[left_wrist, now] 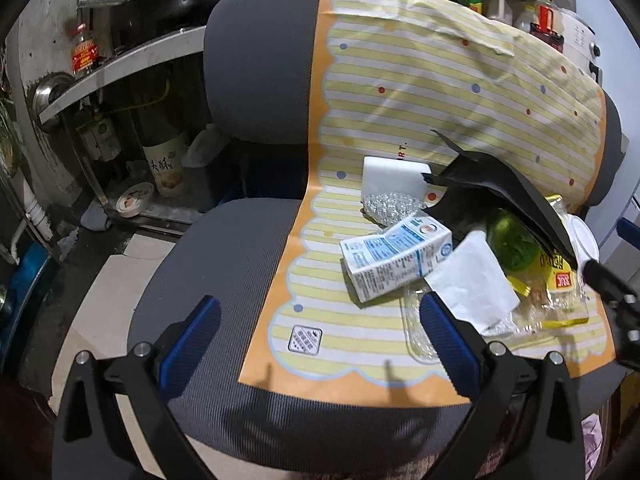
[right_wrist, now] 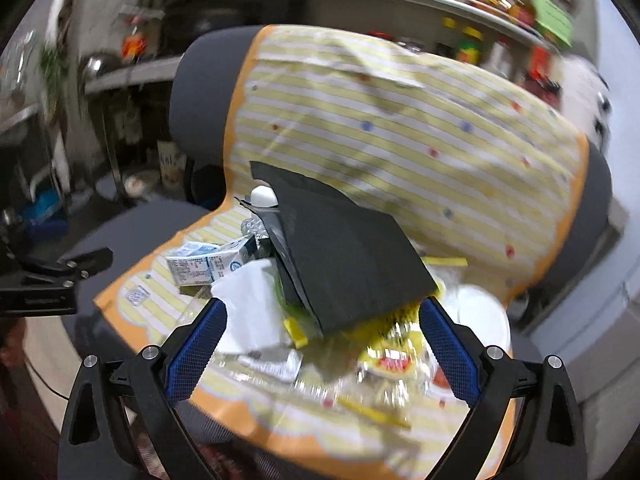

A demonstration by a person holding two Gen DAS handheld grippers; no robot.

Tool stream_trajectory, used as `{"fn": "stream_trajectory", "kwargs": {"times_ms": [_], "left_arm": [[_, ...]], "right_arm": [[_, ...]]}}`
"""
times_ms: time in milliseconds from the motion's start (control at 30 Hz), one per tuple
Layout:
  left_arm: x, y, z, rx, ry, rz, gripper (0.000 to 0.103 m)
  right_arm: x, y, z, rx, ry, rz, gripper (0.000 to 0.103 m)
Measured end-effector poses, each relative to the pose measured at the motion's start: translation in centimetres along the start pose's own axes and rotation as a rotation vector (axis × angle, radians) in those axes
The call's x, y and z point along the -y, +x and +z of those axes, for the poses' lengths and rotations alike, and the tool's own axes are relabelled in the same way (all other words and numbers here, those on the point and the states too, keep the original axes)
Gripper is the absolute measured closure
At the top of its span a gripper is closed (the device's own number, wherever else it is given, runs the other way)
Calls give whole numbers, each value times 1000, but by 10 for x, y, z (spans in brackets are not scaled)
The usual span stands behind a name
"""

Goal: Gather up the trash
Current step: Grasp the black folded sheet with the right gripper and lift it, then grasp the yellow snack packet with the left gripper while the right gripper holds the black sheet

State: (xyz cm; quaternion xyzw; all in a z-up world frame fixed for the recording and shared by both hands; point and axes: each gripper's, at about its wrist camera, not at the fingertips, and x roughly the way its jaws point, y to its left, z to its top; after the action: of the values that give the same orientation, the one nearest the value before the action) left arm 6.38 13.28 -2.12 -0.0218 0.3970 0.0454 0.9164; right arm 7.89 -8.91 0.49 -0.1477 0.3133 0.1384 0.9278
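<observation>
A pile of trash lies on a yellow striped mat [left_wrist: 400, 92] draped over a grey office chair [left_wrist: 224, 256]. In it are a blue-and-white milk carton [left_wrist: 394, 258], a white napkin [left_wrist: 472, 280], a green bottle [left_wrist: 510, 240], a yellow wrapper [left_wrist: 560, 280] and a black bag [left_wrist: 500, 192] on top. My left gripper [left_wrist: 320, 344] hovers open over the seat's front, left of the pile, holding nothing. The right wrist view is blurred. There my right gripper [right_wrist: 322, 344] stands open just in front of the black bag [right_wrist: 348, 256] and the napkin [right_wrist: 252, 308].
A white foam block [left_wrist: 394, 174] and crumpled clear plastic [left_wrist: 390, 204] sit behind the carton. A white plate [right_wrist: 480, 312] lies at the pile's right. Shelves with bottles [left_wrist: 500, 4] and metal racks [left_wrist: 120, 60] stand behind the chair. Bare grey seat spreads left of the mat.
</observation>
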Motion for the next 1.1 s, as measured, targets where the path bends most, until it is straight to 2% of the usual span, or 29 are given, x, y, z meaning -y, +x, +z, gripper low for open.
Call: {"fn": "stream_trajectory", "kwargs": {"times_ms": [200, 367, 400, 467, 500, 533, 600, 700, 867, 1000, 1100], "left_arm": [[-6, 18, 3, -19, -20, -41, 6], [-10, 27, 1, -20, -27, -57, 6], [-10, 28, 1, -22, -28, -64, 6], [-12, 32, 2, -25, -31, -78, 7], [-12, 33, 3, -17, -30, -76, 7], [-12, 34, 4, -12, -26, -71, 7], [-13, 35, 6, -2, -25, -81, 7], [-14, 36, 9, 22, -15, -74, 7], [-7, 33, 3, 21, 27, -113, 7], [4, 30, -3, 19, 59, -116, 8], [14, 24, -8, 19, 77, -131, 8]], "right_arm": [[-29, 50, 16, -58, -162, -106, 9], [-46, 87, 23, -75, -304, -261, 13], [-48, 91, 25, -67, -322, -276, 21], [-48, 99, 29, -73, -353, -313, 51], [-44, 100, 33, -70, -350, -315, 59], [-40, 100, 35, -67, -336, -308, 63], [-26, 93, 44, -36, -277, -299, 86], [22, 70, 65, 64, -62, -255, 98], [100, 26, 76, 195, 246, -187, 100], [132, -24, 73, 308, 373, -176, 100], [148, -60, 62, 338, 437, -132, 100]]}}
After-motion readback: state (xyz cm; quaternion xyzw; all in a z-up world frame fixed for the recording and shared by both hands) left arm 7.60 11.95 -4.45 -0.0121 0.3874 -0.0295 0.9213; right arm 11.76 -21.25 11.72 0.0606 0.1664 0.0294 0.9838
